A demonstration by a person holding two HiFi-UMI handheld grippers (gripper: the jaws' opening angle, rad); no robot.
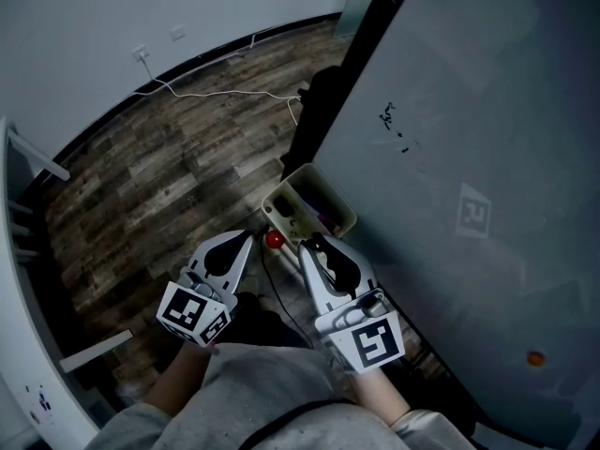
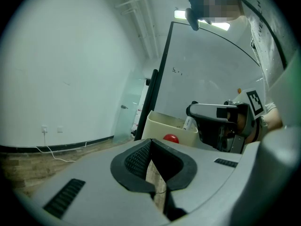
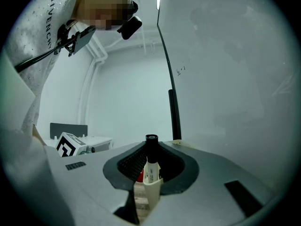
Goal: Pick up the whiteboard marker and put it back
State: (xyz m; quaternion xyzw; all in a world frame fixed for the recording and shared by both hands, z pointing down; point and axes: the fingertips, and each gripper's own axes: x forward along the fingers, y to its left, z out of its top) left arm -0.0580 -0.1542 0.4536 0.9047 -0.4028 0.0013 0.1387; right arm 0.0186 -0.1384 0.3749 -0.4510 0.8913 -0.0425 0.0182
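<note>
Two grippers sit close together in front of the whiteboard (image 1: 469, 157), low by its beige tray (image 1: 343, 206). Right gripper (image 1: 314, 247): jaws closed on the marker (image 3: 151, 167), which stands upright between the pads with its black cap up and its white body below. The marker's lower end is at the tray rim, so the marker is at the tray but in the gripper's hold; whether it touches the tray bottom can't be told. From the left gripper view the marker (image 2: 188, 123) hangs from the right gripper's tip, just behind the tray's front wall (image 2: 162, 126). Left gripper (image 1: 242, 244): jaws together at the tips, only a thin gap lower down showing floor, nothing held, pointing at the tray from just left of the right gripper. Small round red thing (image 1: 274, 240) is at the tray's near end, between the two gripper tips in the head view. Few dark marks on the whiteboard, upper part. Wood floor (image 1: 169, 176) with a white cable (image 1: 216, 92) running along the wall.
</note>
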